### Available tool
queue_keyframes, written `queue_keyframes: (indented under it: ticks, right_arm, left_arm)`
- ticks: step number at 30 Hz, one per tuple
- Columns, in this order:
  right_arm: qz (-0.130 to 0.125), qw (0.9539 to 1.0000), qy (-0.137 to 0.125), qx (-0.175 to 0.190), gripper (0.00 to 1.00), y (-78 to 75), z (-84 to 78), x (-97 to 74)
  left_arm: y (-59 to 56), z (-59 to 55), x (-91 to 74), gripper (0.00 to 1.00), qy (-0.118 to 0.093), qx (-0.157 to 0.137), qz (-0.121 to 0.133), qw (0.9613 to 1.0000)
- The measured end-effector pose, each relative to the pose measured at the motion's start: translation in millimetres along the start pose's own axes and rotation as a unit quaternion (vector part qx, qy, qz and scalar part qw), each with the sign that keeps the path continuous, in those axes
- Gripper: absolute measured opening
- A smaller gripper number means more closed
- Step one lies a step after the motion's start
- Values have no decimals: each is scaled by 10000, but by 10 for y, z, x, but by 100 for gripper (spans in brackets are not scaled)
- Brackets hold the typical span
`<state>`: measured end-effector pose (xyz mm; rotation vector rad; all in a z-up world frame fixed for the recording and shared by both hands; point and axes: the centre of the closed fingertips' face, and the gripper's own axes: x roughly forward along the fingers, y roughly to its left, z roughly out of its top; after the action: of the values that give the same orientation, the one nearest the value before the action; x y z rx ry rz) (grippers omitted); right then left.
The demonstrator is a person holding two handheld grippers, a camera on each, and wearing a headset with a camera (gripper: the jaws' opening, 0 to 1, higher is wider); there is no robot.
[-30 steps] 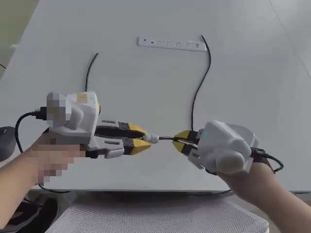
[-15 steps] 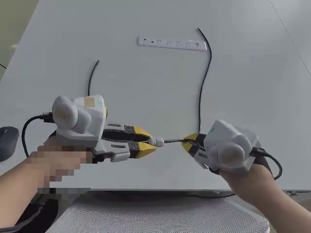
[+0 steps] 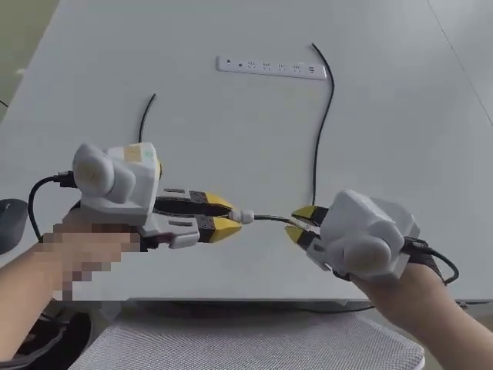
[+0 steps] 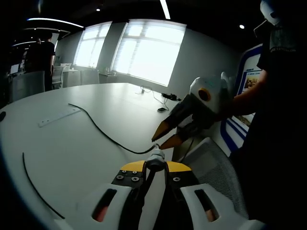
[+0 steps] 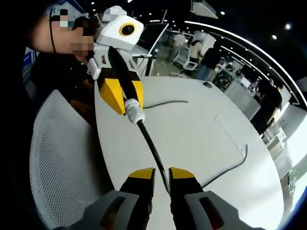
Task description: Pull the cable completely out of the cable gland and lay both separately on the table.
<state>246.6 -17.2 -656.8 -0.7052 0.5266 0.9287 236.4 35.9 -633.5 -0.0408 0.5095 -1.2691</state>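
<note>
A white cable gland [image 3: 243, 217] is clamped between the yellow tips of my left gripper [image 3: 229, 220], which is shut on it just above the table's near edge. A black cable [image 3: 317, 146] leaves the gland, runs right into my right gripper [image 3: 302, 222], and trails away across the table toward the power strip. The right gripper is shut on the cable a short way from the gland. In the left gripper view the gland [image 4: 156, 159] sits at my tips with the right gripper [image 4: 165, 135] opposite. In the right gripper view the cable [image 5: 152, 148] passes between my tips [image 5: 162, 175] to the gland [image 5: 135, 113].
A white power strip [image 3: 272, 68] lies at the far side of the white table [image 3: 231, 139]. A second black cable [image 3: 144, 116] lies at the left. A dark mouse [image 3: 8, 225] sits at the left edge. A mesh chair [image 3: 246, 343] is below the near edge.
The two grippers have drawn slightly farther apart, so a bit more cable shows between the gland and the right gripper. Both grips are unchanged.
</note>
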Motion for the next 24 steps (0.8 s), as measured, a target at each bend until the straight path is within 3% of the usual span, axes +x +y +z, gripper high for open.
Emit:
queue_keyframes:
  ticks: [2,7,9,21,24]
  right_arm:
    - [-102,9992,-46,-372,8,25,161,-23]
    - [-60,9977,-215,-641,5,163,391,15]
    - [-94,9951,5,-982,6,190,355,54]
    - [-377,9947,-132,-945,1,124,386,105]
    - [-467,9958,-197,-764,0,89,386,102]
  left_arm:
    - [4,12,0,15,-25,-4,20,10000]
    - [-15,24,14,15,-21,22,-9,10000]
    - [-16,32,14,15,-18,15,-20,10000]
    - [14,52,3,15,-9,17,-5,10000]
    - [26,70,7,15,-37,8,8,10000]
